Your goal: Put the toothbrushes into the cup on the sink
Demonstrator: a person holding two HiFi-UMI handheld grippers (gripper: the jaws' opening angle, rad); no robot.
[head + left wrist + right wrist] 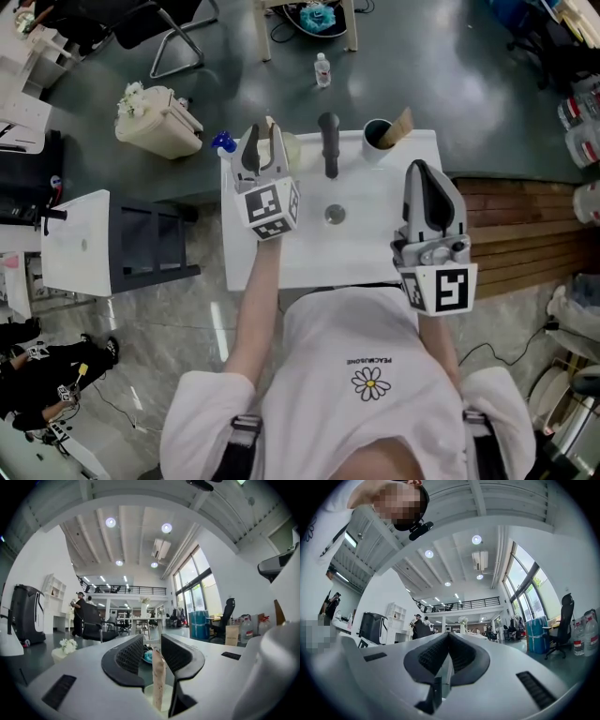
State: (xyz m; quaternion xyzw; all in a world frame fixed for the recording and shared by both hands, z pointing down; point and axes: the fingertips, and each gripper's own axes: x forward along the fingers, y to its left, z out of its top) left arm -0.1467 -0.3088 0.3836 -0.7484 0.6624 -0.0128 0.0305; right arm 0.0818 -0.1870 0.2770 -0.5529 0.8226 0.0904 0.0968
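Two jaws, one toothbrush between them

The left hand-held gripper (151,642) is narrowly parted around a tan toothbrush (158,681). The brush stands upright in a pale cup (149,696) at the back of the sink (375,246), and a gap at one jaw suggests it isn't clamped. The right hand-held gripper (449,637) is closed and empty. This looks like a drop-off or a pickup; either way, the next move calls for a straight lift.

At the back left corner of the sink (309,255) the left gripper (263,148) covers most of a pale cup (290,150), and in the left gripper view the bottom edge cuts this cup off. A flat beige stick (158,677) stands in it, lower end hidden, and it is not clear if it is a toothbrush. At the back right corner, a dark cup (377,134) holds a brownish piece (401,127), too small to identify.
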